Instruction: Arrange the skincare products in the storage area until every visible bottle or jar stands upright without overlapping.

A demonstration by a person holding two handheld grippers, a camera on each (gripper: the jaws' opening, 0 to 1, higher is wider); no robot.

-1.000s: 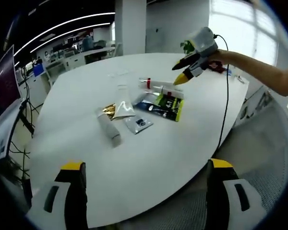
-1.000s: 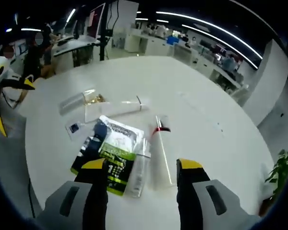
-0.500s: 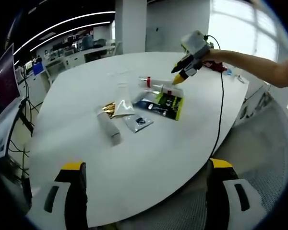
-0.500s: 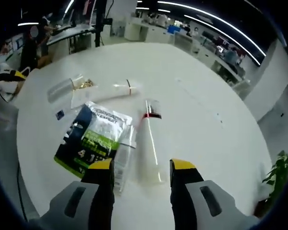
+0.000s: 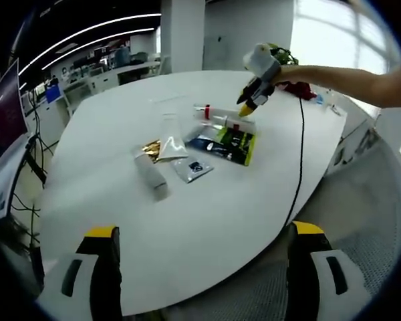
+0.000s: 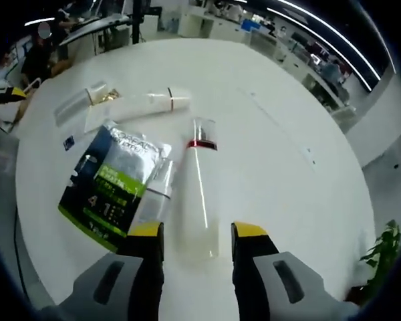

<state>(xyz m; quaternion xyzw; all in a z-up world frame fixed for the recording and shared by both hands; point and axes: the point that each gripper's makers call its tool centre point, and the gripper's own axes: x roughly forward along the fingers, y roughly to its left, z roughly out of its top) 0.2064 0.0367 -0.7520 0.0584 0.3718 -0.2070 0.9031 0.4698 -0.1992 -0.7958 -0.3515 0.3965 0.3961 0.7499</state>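
Between right gripper (image 6: 190, 234) jaws, lying white bottle (image 6: 196, 199)

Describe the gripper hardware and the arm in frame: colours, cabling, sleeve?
Each gripper has two grey jaws with yellow tips and a dark slot in each; the left gripper and the right gripper match. From the left gripper view, the right gripper has a pale grey body, and a black cable trails from it off the table edge. The person's forearm is bare, no sleeve showing.

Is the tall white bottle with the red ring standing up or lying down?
Lying down. The white bottle lies flat on the table, its clear cap pointing away from the right claw, whose open jaws flank its base.
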